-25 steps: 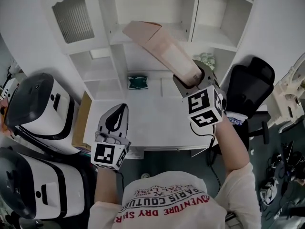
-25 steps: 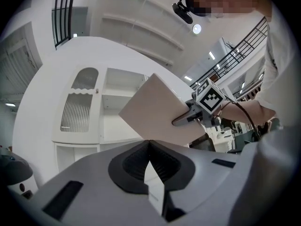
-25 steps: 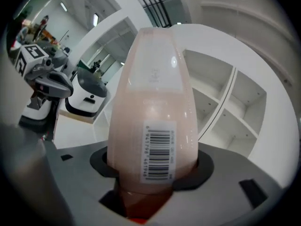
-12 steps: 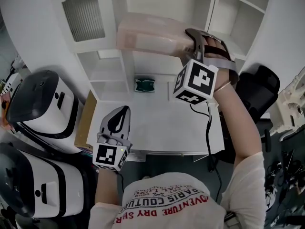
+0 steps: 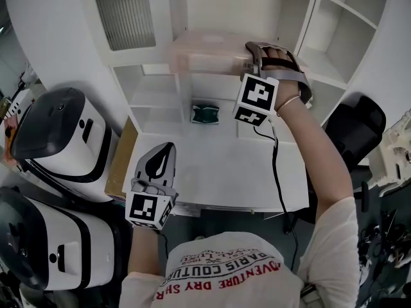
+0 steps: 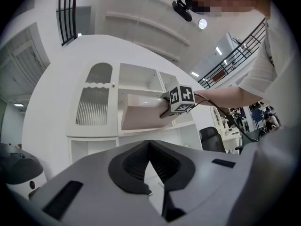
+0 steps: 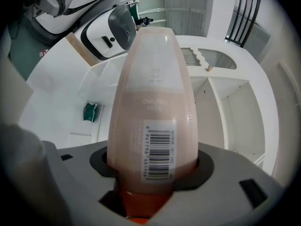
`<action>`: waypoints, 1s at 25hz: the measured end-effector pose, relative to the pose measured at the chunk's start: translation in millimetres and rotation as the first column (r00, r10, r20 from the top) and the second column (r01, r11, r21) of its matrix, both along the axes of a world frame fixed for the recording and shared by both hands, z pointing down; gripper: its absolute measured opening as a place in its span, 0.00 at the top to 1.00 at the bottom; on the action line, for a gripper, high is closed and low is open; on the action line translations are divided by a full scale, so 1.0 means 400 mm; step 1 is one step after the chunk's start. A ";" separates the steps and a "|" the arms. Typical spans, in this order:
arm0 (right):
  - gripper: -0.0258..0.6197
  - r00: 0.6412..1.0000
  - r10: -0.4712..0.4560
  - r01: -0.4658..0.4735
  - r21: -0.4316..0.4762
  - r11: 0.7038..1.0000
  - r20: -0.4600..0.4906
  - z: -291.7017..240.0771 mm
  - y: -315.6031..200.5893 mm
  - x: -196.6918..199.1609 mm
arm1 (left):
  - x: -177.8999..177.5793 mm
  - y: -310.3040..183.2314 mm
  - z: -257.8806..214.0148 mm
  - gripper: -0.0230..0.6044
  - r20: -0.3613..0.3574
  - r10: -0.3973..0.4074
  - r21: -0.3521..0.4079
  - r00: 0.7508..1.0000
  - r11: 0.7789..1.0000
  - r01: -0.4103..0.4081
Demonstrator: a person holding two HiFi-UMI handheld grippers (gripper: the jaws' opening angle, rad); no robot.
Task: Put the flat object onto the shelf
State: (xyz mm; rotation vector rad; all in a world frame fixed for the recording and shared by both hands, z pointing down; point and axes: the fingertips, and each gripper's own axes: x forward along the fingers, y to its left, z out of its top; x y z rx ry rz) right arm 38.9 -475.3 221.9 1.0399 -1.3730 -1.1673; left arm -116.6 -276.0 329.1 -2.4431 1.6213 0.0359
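Note:
The flat object is a pale pink packet (image 5: 205,51) with a barcode (image 7: 155,157). My right gripper (image 5: 252,55) is shut on its near end and holds it roughly level. The packet reaches left into the middle compartment of the white shelf unit (image 5: 160,69), just above the shelf board. The left gripper view shows the same packet (image 6: 141,116) over that board, with the right gripper (image 6: 165,111) behind it. My left gripper (image 5: 159,158) hangs low over the desk's front edge, its jaws shut with nothing between them (image 6: 149,145).
A small green packet (image 5: 206,113) lies on the white desk (image 5: 212,172) at the back. Two white-and-black machines (image 5: 58,133) stand on the left beside a cardboard sheet (image 5: 119,162). A black chair (image 5: 356,127) is on the right. A ribbed glass door (image 5: 125,15) closes the upper left cupboard.
The right gripper has risen and swung the packet from a steep tilt over the desk to level in the shelf opening. The left gripper has stayed put.

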 end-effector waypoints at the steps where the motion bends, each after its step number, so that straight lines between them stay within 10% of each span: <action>1: 0.51 1.000 0.003 -0.003 -0.012 1.000 -0.001 0.010 -0.010 -0.002 | -0.004 -0.004 0.003 0.94 0.000 -0.001 -0.002 1.000 1.000 0.001; 25: 0.43 0.999 0.042 -0.043 -0.039 0.998 -0.007 0.165 -0.267 -0.035 | -0.041 -0.135 -0.017 0.94 0.037 0.061 0.029 0.997 0.998 -0.062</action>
